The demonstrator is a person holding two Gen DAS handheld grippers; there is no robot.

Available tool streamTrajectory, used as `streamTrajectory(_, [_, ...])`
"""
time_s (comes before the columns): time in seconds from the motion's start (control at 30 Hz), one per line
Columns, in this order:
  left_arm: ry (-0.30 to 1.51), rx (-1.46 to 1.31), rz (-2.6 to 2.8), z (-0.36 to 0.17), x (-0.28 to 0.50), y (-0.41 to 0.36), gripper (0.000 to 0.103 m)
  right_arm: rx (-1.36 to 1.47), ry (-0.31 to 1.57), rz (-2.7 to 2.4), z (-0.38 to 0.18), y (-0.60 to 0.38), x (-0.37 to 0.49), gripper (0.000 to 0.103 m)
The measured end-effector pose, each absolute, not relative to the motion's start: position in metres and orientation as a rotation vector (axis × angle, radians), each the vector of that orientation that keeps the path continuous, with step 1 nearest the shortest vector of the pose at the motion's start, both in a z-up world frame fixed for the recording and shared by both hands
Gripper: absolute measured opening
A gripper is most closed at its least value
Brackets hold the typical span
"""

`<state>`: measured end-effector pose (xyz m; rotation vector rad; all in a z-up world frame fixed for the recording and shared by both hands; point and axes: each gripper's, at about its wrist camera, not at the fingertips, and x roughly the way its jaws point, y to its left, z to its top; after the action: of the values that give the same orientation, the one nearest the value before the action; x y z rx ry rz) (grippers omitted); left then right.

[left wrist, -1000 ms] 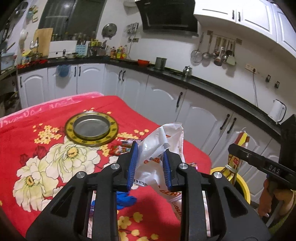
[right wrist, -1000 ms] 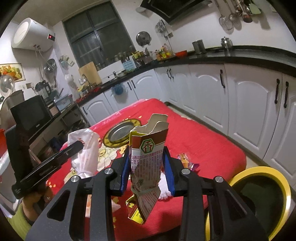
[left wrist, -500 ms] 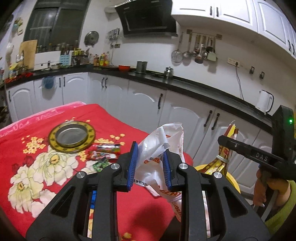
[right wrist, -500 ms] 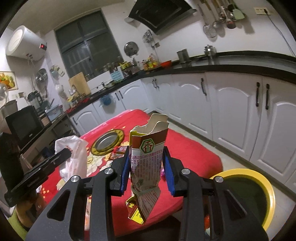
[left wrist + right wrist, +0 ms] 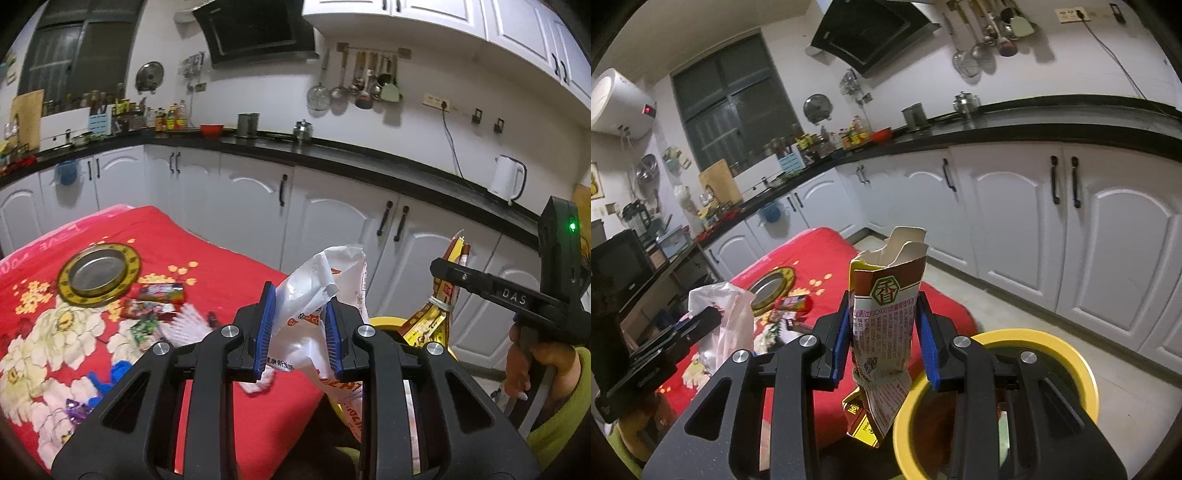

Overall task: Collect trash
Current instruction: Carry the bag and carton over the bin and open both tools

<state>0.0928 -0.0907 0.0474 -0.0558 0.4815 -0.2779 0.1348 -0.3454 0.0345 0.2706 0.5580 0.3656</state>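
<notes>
The left gripper [image 5: 298, 325] clamps a white plastic bag [image 5: 325, 291] with blurred orange print. The right gripper [image 5: 884, 334] grips a torn packet [image 5: 886, 314] reading "ISO9001" over the yellow bin [image 5: 1082, 373]; its body reads "DAS".

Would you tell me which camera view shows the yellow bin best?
The right wrist view: the yellow bin shows its rim and dark inside, beneath the gripper. The left wrist view shows only a sliver of rim behind the white plastic bag.

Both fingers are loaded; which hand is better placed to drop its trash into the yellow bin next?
Right. The torn food packet it grips hangs at the yellow bin rim, directly below the right gripper. The left gripper holds the white plastic bag near the table edge.
</notes>
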Motion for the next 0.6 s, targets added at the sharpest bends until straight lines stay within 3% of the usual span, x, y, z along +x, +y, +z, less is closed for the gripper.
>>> streamTrajectory(0.6, [0.518,0.052,-0.35,0.023,0.117,-0.169,0.019,0.308,0.585,0.29,0.016,-0.4,0.137,0.031])
